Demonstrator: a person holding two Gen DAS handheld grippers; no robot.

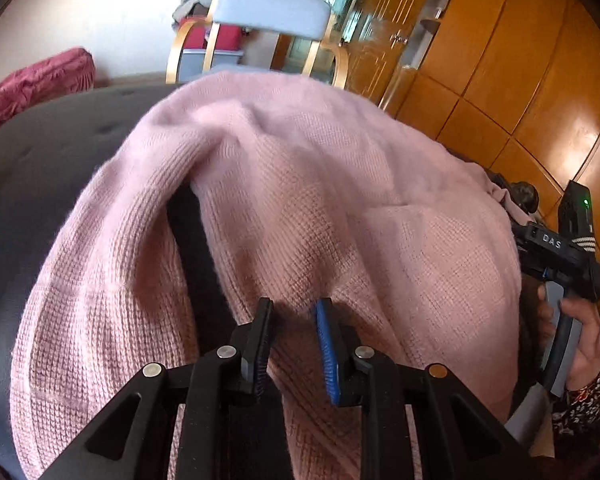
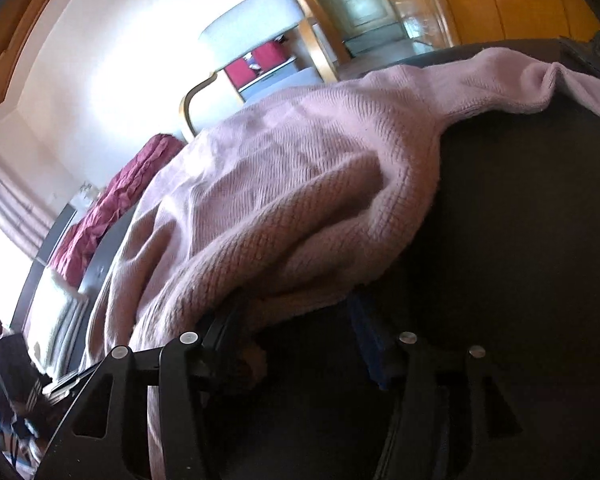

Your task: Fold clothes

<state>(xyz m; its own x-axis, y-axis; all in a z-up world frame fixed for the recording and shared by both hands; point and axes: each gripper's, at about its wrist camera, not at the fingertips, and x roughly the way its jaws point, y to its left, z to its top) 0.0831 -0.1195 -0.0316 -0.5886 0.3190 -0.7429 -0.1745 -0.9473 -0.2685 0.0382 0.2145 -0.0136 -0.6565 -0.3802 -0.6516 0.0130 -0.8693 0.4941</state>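
Folding is only beginning: the pink sweater [image 1: 300, 184] is lying in a loose heap on the dark grey cushion [image 1: 40, 144], and nothing is squared yet.

On the left, your left gripper [image 1: 295, 320] is meeting the sweater's near edge. Its black and blue fingers are standing a little apart, with a thick ribbed band of knit running between them. They seem to be pinching this band, though the contact itself is partly shaded.

In the middle, the sweater is rising in a soft rounded hump. The knit is chunky and fuzzy, with a waffle-like grain. One long fold is curling over the left side, leaving a dark slit of cushion under it. Such wool is probably stretching and sagging easily.

On the right, your right gripper [image 2: 296, 320] is sitting low under the other edge. Its fingers are spread wide and are gripping nothing, and the cloth is only draping over the left finger. In the left wrist view, your hand [image 1: 580, 336] is holding its handle beside the heap.

Next, I think you are needing a fresh right grip on the hem, level with the left one. Then both edges can be drawn out flat before any fold.
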